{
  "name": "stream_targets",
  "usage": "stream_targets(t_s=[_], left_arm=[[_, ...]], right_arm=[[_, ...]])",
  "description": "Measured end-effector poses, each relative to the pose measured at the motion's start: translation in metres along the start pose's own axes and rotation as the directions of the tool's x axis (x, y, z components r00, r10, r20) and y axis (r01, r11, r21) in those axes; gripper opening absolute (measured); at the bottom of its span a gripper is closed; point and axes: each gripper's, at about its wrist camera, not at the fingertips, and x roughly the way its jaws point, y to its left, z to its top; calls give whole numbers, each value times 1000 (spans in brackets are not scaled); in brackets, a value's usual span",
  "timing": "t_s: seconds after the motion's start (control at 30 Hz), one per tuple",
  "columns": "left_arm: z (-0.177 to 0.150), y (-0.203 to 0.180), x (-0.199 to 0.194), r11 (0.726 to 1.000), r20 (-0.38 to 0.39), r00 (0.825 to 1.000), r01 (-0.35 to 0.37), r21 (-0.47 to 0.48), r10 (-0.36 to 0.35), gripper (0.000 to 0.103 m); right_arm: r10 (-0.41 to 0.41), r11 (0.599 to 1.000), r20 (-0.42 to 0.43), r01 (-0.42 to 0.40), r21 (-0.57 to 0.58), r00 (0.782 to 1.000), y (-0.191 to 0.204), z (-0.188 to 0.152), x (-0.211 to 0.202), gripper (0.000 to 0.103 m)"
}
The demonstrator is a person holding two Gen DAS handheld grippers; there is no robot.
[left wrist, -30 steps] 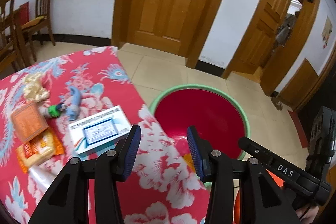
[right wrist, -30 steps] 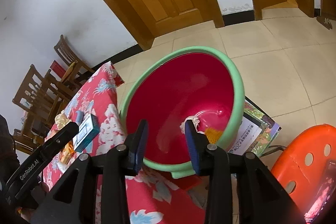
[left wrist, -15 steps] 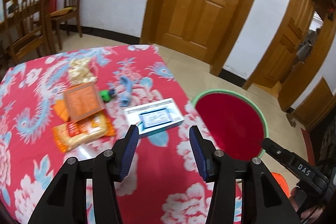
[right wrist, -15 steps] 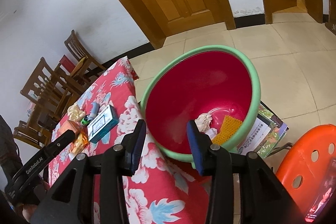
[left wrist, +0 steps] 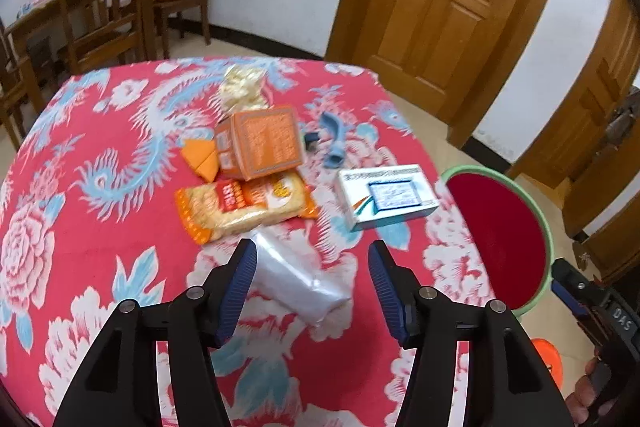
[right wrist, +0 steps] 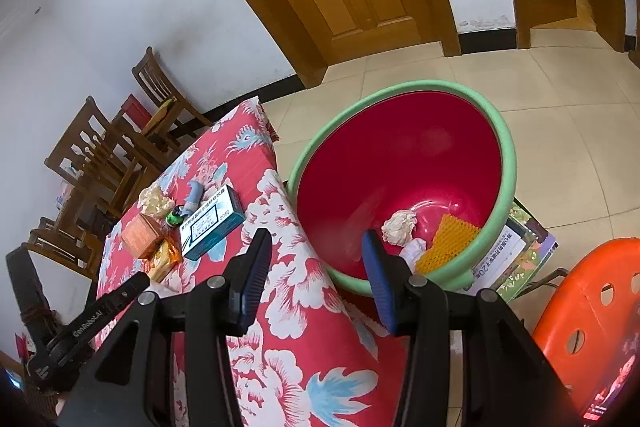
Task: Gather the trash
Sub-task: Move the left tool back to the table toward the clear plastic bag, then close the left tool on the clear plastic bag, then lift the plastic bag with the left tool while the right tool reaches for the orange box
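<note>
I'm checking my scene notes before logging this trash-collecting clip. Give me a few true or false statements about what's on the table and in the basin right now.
1. The left gripper is open above a clear plastic bag. True.
2. The red basin is empty. False: crumpled paper and an orange mesh piece lie inside.
3. The right gripper holds the white and blue box. False: it is open, and the box lies on the table.
4. The orange carton sits behind the snack packet. True.

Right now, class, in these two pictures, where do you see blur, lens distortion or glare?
Left wrist view: the clear plastic bag and tablecloth look smeared, the door frame bows outward, and dark corners ring the picture. Right wrist view: sharper, a soft sheen on the red basin, walls and door curve strongly, and the right tongs stay crisp.
</note>
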Motion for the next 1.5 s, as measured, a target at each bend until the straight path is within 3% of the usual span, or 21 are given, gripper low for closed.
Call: stream_targets(t_s=[0.47, 0.67, 0.83, 1.03, 1.3, 1.5], left_arm=[[-10, 4, 30, 999, -64, 997, -42, -17, 41, 64], [-11, 13, 35, 999, -68, 998, -9, -38, 6, 64], [-15, 9, 31, 1000, -56, 998, 28, 2, -28, 44], [-20, 11, 21, 997, -51, 996, 68, 29, -67, 36], [-16, 34, -5, 997, 10, 997, 83, 5, -83, 33], [-6, 59, -19, 998, 52, 997, 57, -33, -55, 33]], right_arm=[[2, 1000, -21, -3, -12, 1000, 5, -2, 7, 50], [3, 1000, -32, -4, -18, 999, 8, -3, 11, 50], [6, 1000, -42, -7, -27, 999, 14, -5, 13, 50], [11, 999, -52, -14, -47, 999, 22, -8, 16, 50], [22, 995, -68, -28, -94, 997, 46, -14, 20, 50], [37, 988, -81, -48, -145, 996, 73, -19, 23, 50]])
